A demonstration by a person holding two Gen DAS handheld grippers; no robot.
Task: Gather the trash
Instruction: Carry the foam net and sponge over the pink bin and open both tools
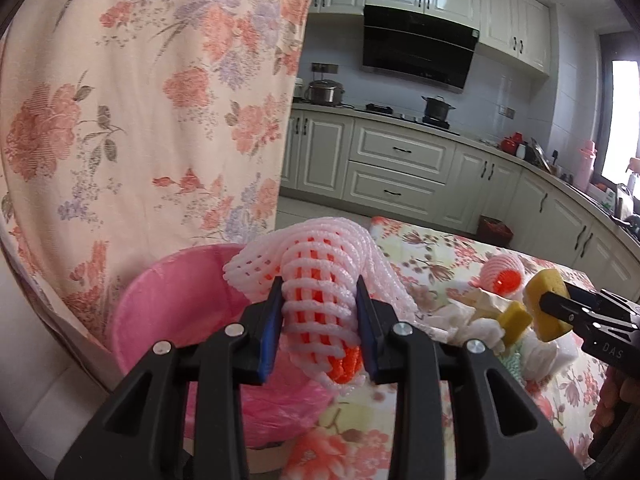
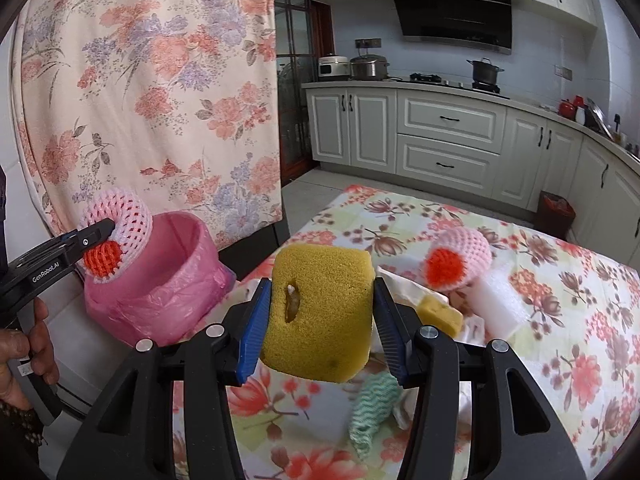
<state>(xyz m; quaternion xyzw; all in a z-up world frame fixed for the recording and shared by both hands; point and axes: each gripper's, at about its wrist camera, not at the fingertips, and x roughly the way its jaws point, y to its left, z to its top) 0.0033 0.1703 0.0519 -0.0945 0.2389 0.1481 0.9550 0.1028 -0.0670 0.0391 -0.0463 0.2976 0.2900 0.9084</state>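
My left gripper (image 1: 319, 312) is shut on a pink and orange foam fruit net (image 1: 320, 280) and holds it over the near rim of the pink lined bin (image 1: 168, 304); it shows in the right wrist view (image 2: 114, 236) above the bin (image 2: 160, 280). My right gripper (image 2: 320, 316) is shut on a yellow sponge (image 2: 320, 312) above the floral table (image 2: 560, 280); it shows in the left wrist view (image 1: 548, 308). On the table lie a second foam net (image 2: 460, 260), a small yellow sponge piece (image 2: 440, 314), white foam (image 2: 500, 300), crumpled tissue and a green net (image 2: 372, 412).
A floral curtain (image 2: 152, 80) hangs behind the bin. Kitchen cabinets (image 2: 448, 136) and a stove with pots line the far wall. A dark bin (image 2: 556, 208) stands on the floor by the cabinets.
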